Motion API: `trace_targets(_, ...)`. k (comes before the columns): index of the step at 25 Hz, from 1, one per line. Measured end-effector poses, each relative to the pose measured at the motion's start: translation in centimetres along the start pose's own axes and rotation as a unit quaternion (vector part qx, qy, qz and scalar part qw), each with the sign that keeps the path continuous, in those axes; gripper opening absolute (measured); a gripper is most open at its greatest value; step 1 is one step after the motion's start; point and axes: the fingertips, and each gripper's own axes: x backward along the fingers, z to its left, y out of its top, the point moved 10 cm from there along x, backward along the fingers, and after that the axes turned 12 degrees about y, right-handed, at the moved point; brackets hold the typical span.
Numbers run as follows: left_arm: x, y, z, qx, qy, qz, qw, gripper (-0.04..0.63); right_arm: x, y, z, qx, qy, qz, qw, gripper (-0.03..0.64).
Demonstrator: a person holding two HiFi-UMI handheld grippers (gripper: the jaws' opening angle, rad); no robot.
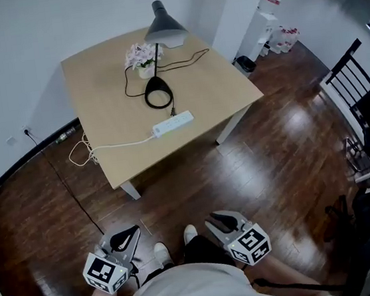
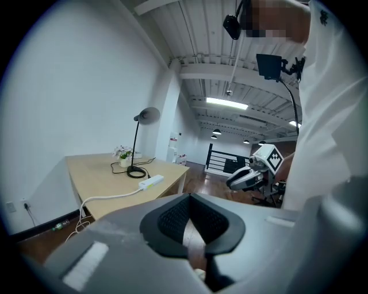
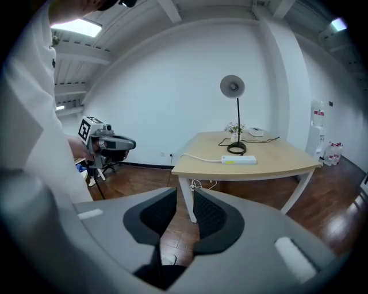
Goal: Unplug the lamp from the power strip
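Observation:
A grey desk lamp point(image 1: 163, 26) stands on the light wooden table point(image 1: 104, 87), its round black base point(image 1: 158, 100) just behind a white power strip point(image 1: 173, 122). The lamp's black cord loops over the tabletop and its plug point(image 1: 173, 111) sits in the strip. Both grippers hang low by the person's legs, far in front of the table. My left gripper point(image 1: 132, 232) point(image 2: 190, 198) is shut and empty. The tips of my right gripper point(image 1: 213, 221) point(image 3: 184, 192) stand slightly apart with nothing between them. The right gripper view shows the lamp point(image 3: 233, 86) and the strip point(image 3: 240, 160).
A small pot of pink flowers point(image 1: 140, 55) stands beside the lamp. The strip's white cable point(image 1: 82, 152) drops off the table's left edge toward a wall socket point(image 1: 26, 132). Black chairs point(image 1: 367, 108) stand at the right. Dark wooden floor lies between me and the table.

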Motion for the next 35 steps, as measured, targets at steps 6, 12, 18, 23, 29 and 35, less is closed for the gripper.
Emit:
trace_targets(6, 2.7, -0.2, -3.5, -0.013, 0.009, -0.022, 0.9996, 0.005, 3.6, -3.2, 3.2, 0.008, -0.001, -0.008, 1.000, 0.095)
trace_targets(12, 3.6, 0.9, -9.7, 0.002, 0.012, -0.045, 0.9989, 0.005, 9.6, -5.1, 5.8, 0.024, 0.001, -0.038, 0.999, 0.094)
trace_targets(18, 4.9, 1.3, -16.7, -0.008, -0.008, -0.050, 0.9987, 0.005, 14.6, -6.8, 8.2, 0.046, 0.006, -0.066, 0.997, 0.094)
trace_targets(23, 5.8, 0.5, -20.8, -0.018, -0.019, -0.041, 0.9988, 0.005, 17.8, -8.1, 9.9, 0.058, 0.006, -0.081, 0.995, 0.094)
trace_targets(29, 7.0, -0.1, -23.8, -0.024, -0.021, -0.041, 0.9986, 0.005, 20.2, -9.4, 11.1, 0.064, 0.008, -0.092, 0.994, 0.094)
trace_targets(35, 7.6, -0.9, -25.9, -0.028, -0.023, -0.040, 0.9985, 0.005, 21.9, -10.5, 12.2, 0.071, 0.011, -0.097, 0.993, 0.094)
